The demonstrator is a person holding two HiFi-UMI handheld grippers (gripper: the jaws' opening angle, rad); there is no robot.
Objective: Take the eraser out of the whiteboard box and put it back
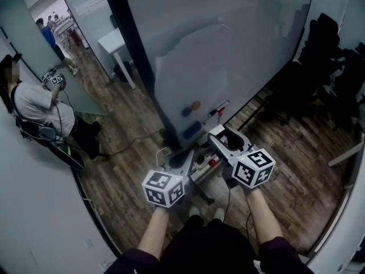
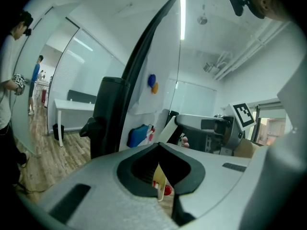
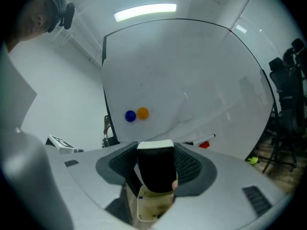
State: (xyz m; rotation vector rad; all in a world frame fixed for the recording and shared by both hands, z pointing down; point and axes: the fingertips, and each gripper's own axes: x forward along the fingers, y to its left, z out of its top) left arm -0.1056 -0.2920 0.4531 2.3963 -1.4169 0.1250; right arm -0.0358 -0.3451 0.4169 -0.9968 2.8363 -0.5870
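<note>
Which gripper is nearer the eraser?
Right. The right gripper is shut on the eraser; the left gripper sits off to its left, jaws together, not touching it.

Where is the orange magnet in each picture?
Head view: orange magnet mid-picture on the whiteboard, right of the blue magnet.
Left gripper view: orange magnet upper middle, below the blue magnet.
Right gripper view: orange magnet left of centre, right of the blue magnet.
Shared landmark: the blue magnet beside it.
</note>
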